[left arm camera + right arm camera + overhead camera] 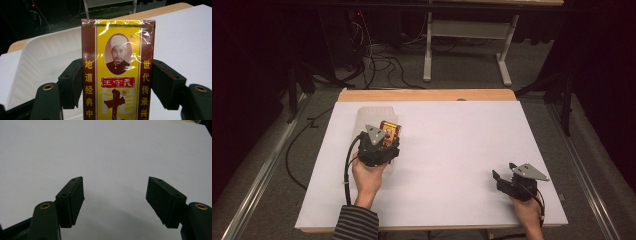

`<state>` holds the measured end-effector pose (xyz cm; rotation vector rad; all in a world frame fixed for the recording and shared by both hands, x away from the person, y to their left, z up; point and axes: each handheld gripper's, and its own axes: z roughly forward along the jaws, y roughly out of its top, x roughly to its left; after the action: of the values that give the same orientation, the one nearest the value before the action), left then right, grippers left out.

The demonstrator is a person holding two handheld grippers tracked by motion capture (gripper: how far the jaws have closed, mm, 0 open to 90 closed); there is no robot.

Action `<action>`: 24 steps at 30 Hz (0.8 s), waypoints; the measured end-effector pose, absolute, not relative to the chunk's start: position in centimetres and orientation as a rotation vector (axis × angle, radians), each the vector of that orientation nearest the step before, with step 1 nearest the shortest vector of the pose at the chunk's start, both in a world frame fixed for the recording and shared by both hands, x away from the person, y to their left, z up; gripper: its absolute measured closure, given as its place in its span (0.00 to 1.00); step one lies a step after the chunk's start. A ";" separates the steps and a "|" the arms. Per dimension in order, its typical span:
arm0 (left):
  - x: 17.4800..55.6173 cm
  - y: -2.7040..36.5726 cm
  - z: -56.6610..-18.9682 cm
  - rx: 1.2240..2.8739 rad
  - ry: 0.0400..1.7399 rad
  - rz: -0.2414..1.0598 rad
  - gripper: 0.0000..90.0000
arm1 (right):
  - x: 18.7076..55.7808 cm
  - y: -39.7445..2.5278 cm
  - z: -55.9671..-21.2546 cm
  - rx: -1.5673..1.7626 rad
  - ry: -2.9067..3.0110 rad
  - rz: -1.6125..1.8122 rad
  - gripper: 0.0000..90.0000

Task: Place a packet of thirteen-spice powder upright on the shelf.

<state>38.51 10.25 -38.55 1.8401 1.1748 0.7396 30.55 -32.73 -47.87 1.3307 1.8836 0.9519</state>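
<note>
White tray (pixel 37 57), yellow packet (pixel 117 72) in left gripper (pixel 117 85)

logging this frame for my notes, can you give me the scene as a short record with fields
surface: white table top on a wooden table
held item: yellow and maroon seasoning packet with a portrait and Chinese text, upright
left tongs: shut on the seasoning packet, one jaw on each long side
right tongs: open, nothing between the jaws, over bare white surface at the table's near right
container: white plastic tray, just beyond the packet
person: left forearm in a striped sleeve
</note>
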 end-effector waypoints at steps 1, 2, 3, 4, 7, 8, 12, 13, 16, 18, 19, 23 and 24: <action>38.5 10.4 -38.6 1.838 1.179 0.742 0.36 | 30.5 -32.7 -47.9 1.333 1.884 0.952 0.35; 38.5 10.5 -38.6 1.835 1.183 0.742 0.36 | 30.5 -32.8 -47.9 1.333 1.881 0.956 0.35; 38.5 10.6 -38.7 1.839 1.183 0.743 0.36 | 30.5 -32.8 -47.9 1.335 1.881 0.954 0.35; 38.5 10.7 -38.7 1.836 1.186 0.745 0.36 | 30.5 -32.8 -47.9 1.342 1.878 0.956 0.35; 38.5 10.9 -38.9 1.831 1.197 0.748 0.36 | 30.5 -32.8 -47.9 1.333 1.882 0.952 0.35; 38.5 11.0 -39.0 1.830 1.200 0.748 0.36 | 30.5 -32.8 -47.9 1.332 1.881 0.956 0.35; 38.5 11.3 -39.3 1.833 1.207 0.754 0.36 | 30.5 -32.7 -47.9 1.335 1.881 0.957 0.35; 38.6 11.3 -39.4 1.834 1.209 0.754 0.36 | 30.5 -32.7 -47.9 1.334 1.880 0.955 0.35; 38.5 11.6 -39.6 1.836 1.217 0.753 0.36 | 30.5 -32.8 -47.9 1.334 1.876 0.953 0.35; 38.5 11.7 -39.6 1.837 1.219 0.761 0.36 | 30.5 -32.8 -47.9 1.336 1.878 0.952 0.35; 38.4 11.8 -39.7 1.831 1.221 0.763 0.36 | 30.5 -32.8 -47.9 1.333 1.880 0.952 0.35; 38.2 12.2 -39.8 1.829 1.230 0.762 0.36 | 30.5 -32.7 -47.9 1.335 1.880 0.954 0.35; 38.2 12.2 -39.8 1.829 1.230 0.762 0.36 | 30.5 -32.8 -47.9 1.333 1.881 0.954 0.35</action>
<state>38.19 12.21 -39.85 1.8288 1.2299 0.7616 30.54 -32.75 -47.87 1.3334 1.8812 0.9537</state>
